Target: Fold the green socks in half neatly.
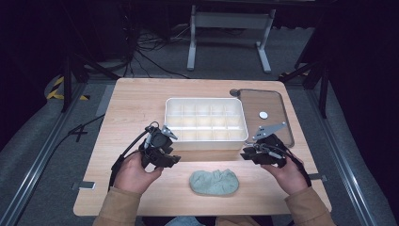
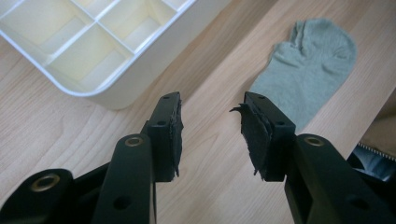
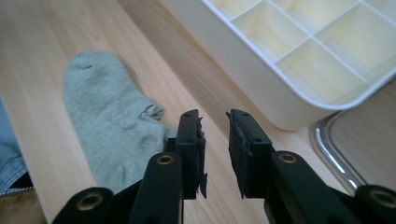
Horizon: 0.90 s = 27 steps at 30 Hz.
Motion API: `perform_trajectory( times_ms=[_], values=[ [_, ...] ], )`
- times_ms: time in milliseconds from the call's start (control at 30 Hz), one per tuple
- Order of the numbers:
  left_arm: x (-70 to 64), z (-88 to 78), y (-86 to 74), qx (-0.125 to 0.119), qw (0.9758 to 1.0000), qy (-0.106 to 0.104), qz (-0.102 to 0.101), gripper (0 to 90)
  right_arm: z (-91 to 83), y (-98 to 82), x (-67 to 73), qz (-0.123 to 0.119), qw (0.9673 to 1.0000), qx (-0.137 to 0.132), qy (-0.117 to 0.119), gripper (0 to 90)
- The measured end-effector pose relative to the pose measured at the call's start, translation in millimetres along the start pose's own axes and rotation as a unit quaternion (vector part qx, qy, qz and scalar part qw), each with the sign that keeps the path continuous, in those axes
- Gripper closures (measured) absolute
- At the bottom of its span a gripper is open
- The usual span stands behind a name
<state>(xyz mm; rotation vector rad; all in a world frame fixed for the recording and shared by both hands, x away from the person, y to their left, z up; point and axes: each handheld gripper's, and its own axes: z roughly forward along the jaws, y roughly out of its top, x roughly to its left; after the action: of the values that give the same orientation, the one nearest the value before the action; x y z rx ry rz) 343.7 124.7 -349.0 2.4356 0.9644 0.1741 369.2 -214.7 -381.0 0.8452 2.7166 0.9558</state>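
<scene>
Grey sock [image 1: 214, 181] nearest, left hand-held gripper [image 1: 164, 141] and right hand-held gripper [image 1: 249, 153] flanking, jaws parted, empty.

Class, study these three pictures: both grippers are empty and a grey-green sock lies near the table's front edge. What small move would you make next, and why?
Probably lower the left gripper toward the sock. Its fingers are spread with nothing between them, and the sock lies loose on the table, just ahead of them. The white divided box stands empty behind it, so the sock may be meant for one compartment. The right gripper is open too.
</scene>
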Motion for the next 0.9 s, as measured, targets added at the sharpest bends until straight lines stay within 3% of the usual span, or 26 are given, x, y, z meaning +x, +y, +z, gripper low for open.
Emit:
perform_trajectory(
  times_ms=[200,367,667,800,900],
  values=[
    [-7.1,3.0,4.9,0.007,0.9998,0.004,0.016,57.3,6.4,5.4,16.3,-0.027,0.9995,0.008,0.012,77.5],
    [-12.7,10.6,4.3,0.005,0.9986,0.003,0.053,54.4,12.9,8.7,26.3,-0.038,0.9988,0.01,0.031,81.8],
    [-18.1,17.3,5.9,0.017,0.9989,-0.016,0.041,51.7,22.8,12.8,40.5,-0.053,0.9973,0.015,0.047,81.9],
    [-18.6,20.6,5.7,0.022,0.9988,-0.024,0.038,51.7,35.4,13.8,49.4,-0.062,0.9961,0.018,0.06,82.2],
    [-19.5,23.0,5.3,0.028,0.9986,-0.027,0.037,51.7,48.1,13.1,53.9,-0.056,0.9958,0.029,0.067,83.7]
  ],
)
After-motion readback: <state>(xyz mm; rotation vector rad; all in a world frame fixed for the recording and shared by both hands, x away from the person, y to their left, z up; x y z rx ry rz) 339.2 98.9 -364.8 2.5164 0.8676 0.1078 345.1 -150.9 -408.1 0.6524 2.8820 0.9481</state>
